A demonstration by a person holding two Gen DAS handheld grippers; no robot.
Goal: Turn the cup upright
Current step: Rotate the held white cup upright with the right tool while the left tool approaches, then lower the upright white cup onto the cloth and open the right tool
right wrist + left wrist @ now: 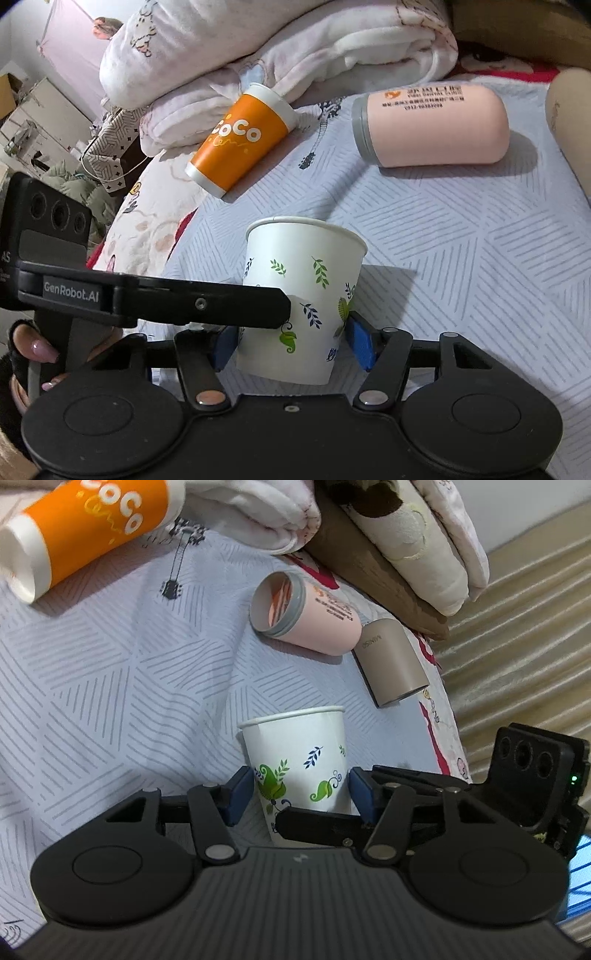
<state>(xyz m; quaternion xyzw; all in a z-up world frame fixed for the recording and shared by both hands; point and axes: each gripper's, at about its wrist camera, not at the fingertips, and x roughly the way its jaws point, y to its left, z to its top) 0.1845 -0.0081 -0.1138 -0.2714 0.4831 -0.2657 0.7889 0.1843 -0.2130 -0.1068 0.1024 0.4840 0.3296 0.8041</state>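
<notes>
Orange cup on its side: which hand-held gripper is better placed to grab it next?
Probably left: the orange cup lies leftward in both views, on the left hand-held gripper's side; the right hand-held gripper sits nearer the pink cup. Both grip the paper cup.

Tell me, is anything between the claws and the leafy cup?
No. The cup sits upright right between both claws' blue pads, left claw and right claw; the other claw's black finger crosses in front.

You see a matt paper cup (295, 760), matt black plastic gripper bodies, a glossy orange cup (240, 140), woven bedsheet (110, 701).
</notes>
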